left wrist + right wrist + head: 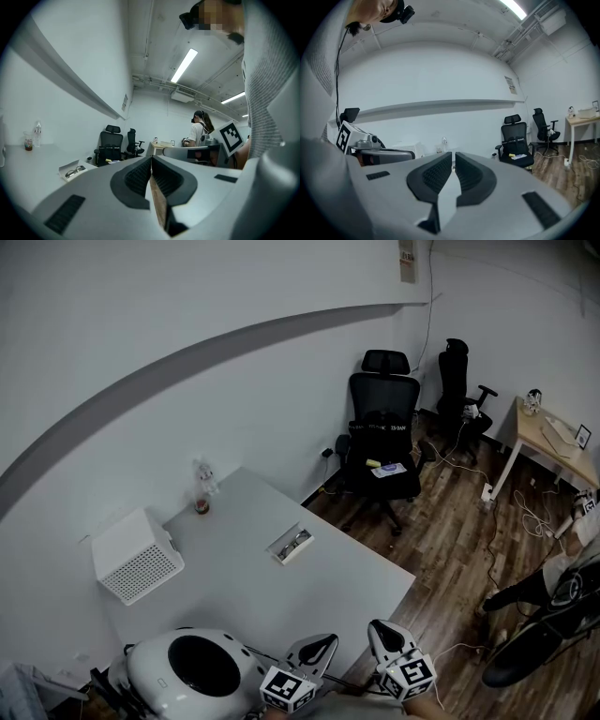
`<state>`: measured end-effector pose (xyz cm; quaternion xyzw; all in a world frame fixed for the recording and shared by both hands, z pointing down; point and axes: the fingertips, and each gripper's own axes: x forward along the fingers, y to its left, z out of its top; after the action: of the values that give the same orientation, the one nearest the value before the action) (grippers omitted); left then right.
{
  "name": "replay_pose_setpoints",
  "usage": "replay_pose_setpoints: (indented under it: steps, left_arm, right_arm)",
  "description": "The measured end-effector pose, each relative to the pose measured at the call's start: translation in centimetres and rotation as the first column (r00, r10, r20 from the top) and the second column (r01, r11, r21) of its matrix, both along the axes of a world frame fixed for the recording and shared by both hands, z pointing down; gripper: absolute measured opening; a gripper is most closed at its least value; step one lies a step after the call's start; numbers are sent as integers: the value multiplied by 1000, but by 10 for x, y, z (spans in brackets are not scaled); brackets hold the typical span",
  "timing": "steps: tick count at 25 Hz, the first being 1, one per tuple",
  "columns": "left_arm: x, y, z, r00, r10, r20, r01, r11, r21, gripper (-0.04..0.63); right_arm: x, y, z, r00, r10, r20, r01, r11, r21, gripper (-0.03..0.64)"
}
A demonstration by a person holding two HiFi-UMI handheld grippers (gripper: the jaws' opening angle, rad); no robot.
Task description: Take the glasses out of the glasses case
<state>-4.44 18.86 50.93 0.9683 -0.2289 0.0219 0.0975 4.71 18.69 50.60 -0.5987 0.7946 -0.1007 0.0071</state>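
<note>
The glasses case (291, 545) lies open on the white tabletop (272, 610), close to the middle of the edge that faces the office chairs; the glasses (294, 540) are inside it, not yet taken out. In the left gripper view the same case shows low at the left, with the dark frame of the glasses lying in it.

Both grippers are held at the near end of the tabletop, well apart from the case. The left gripper (151, 159) has its jaws together, pad against pad, and nothing is between them; the right gripper (453, 154) has its jaws almost together, with only a thin slit between the pads, and it also holds nothing.

A white perforated box (138, 555) stands at the left corner of the tabletop; a clear bottle (204, 474) and a small cup (202, 506) stand just beside each other at the far edge near the wall. A white rounded device with a dark oval opening (192, 667) sits at the near corner, left of the grippers. Two black office chairs (384, 427) stand on the wooden floor beyond the table.
</note>
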Motion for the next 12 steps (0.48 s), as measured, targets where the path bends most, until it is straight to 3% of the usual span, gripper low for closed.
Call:
replay_pose_setpoints:
  steps: [12]
  left_arm:
    - [1, 2, -3, 1000, 17, -19, -17, 1000, -6, 14]
  right_arm:
    - [2, 3, -3, 1000, 20, -4, -20, 1000, -3, 12]
